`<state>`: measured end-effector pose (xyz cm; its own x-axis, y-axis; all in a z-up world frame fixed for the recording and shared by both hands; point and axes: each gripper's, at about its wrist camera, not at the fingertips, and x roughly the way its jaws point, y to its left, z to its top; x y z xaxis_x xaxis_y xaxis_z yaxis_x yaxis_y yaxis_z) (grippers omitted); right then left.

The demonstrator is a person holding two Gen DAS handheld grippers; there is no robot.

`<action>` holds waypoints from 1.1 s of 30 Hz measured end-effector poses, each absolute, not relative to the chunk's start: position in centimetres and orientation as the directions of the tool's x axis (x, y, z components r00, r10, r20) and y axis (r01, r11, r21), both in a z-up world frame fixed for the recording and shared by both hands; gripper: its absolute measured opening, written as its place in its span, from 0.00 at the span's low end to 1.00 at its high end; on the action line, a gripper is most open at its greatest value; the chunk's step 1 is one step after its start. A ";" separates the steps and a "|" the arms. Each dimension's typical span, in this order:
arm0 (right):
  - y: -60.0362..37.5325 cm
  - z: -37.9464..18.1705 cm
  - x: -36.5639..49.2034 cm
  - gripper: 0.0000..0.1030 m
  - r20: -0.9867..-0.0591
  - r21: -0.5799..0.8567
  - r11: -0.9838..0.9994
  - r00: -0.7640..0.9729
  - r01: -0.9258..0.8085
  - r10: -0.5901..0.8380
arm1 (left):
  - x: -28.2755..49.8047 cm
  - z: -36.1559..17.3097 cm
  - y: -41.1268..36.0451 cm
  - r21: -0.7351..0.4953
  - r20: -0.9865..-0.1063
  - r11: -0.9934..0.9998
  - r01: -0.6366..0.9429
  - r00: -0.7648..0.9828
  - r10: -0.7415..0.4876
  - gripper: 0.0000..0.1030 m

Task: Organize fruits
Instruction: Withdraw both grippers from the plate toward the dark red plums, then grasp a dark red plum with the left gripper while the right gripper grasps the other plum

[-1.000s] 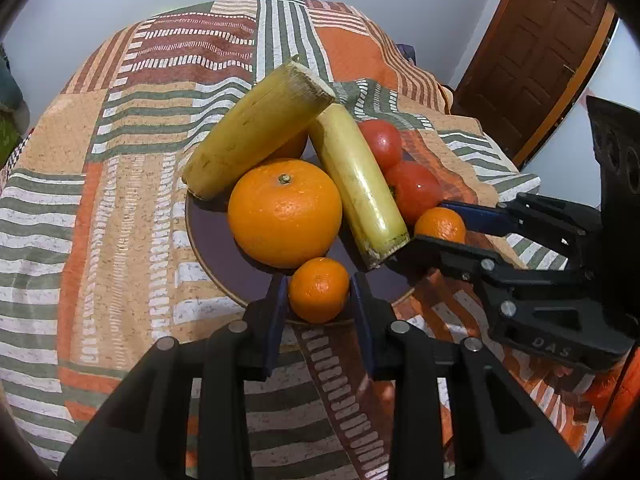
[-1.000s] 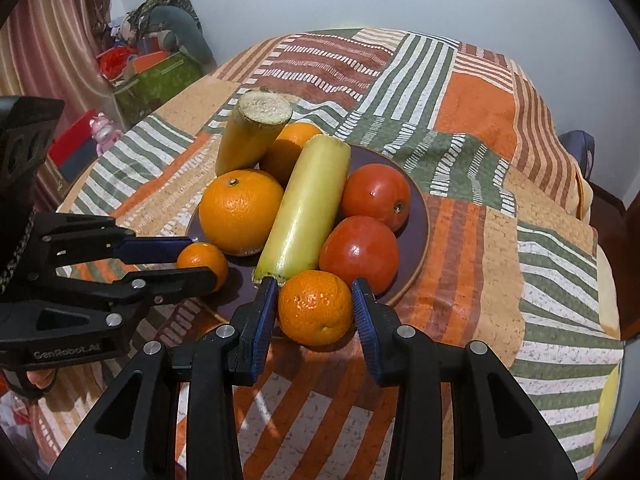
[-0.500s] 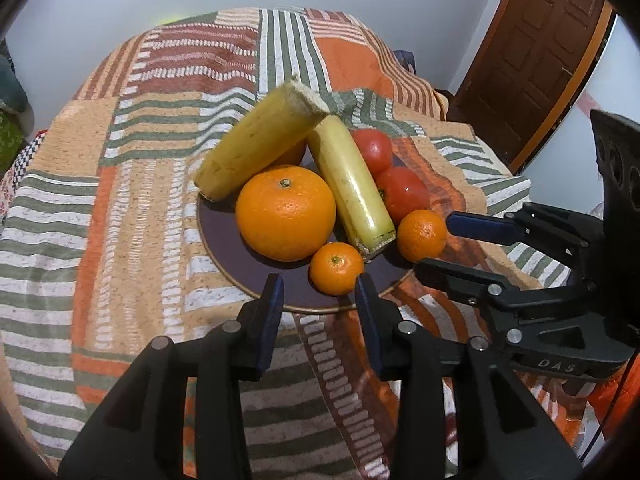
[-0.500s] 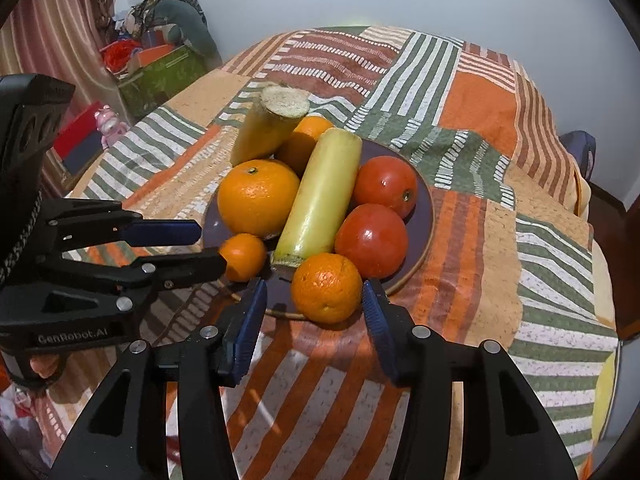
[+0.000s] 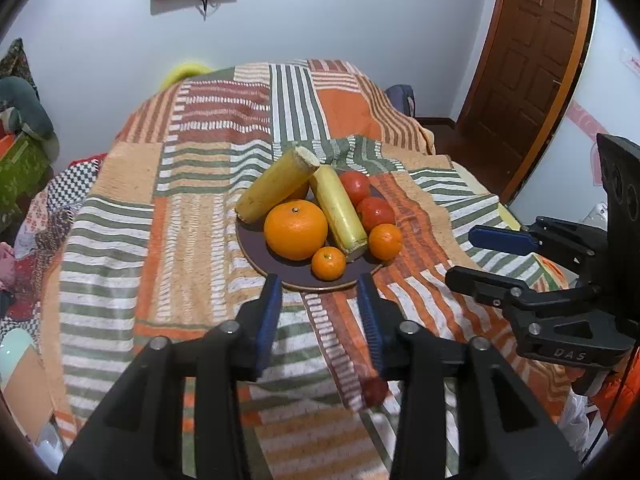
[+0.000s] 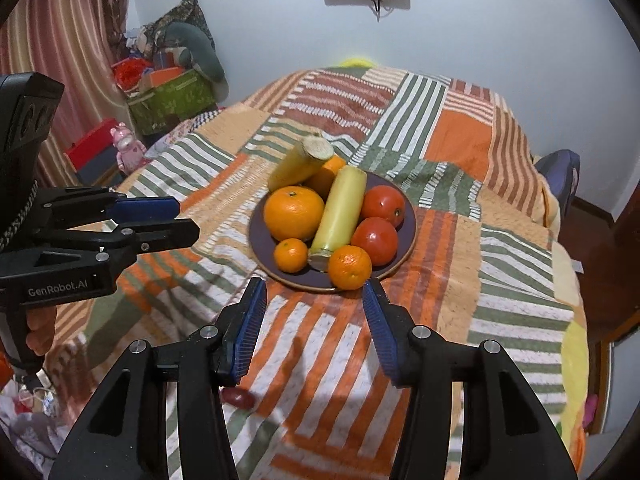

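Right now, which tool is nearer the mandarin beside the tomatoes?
Right. The right tool sits open just short of the mandarin; the left tool hangs beyond the plate's opposite side.

A dark plate (image 6: 404,256) holds a big orange (image 6: 293,213), two mandarins (image 6: 349,267), two tomatoes (image 6: 375,240) and two yellow banana pieces (image 6: 339,212), one leaning tilted.
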<state>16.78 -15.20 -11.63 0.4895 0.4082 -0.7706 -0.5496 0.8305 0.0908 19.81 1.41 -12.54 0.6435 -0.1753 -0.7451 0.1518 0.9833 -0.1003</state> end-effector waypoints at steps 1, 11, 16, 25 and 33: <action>-15.2 -11.3 16.2 0.46 -0.767 0.086 0.830 0.495 -0.550 0.408 | 19.3 -12.2 1.5 -0.096 -0.739 0.984 0.150 0.651 -0.172 0.47; -15.2 -11.0 11.4 0.51 -0.765 0.036 0.826 0.516 -0.563 0.385 | 14.1 -10.9 1.5 -0.056 -0.726 0.987 0.154 0.672 -0.146 0.74; -15.1 -12.3 9.9 0.51 -0.780 0.054 0.824 0.492 -0.564 0.387 | 12.3 -12.1 1.6 -0.081 -0.742 0.984 0.160 0.650 -0.167 0.74; -14.4 -15.1 9.5 0.51 -0.809 0.090 0.824 0.441 -0.560 0.388 | 12.0 -15.8 1.1 -0.098 -0.792 0.978 0.183 0.581 -0.188 0.74; -13.3 -17.8 10.6 0.49 -0.846 0.128 0.810 0.363 -0.572 0.390 | 13.1 -17.9 1.4 -0.106 -0.822 0.977 0.185 0.537 -0.191 0.56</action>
<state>10.57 -13.34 -17.79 0.3630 0.3897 -0.8464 -0.5719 0.8103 0.1278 13.13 1.41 -17.89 0.5367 -0.1910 -0.8219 0.1846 0.9770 -0.1065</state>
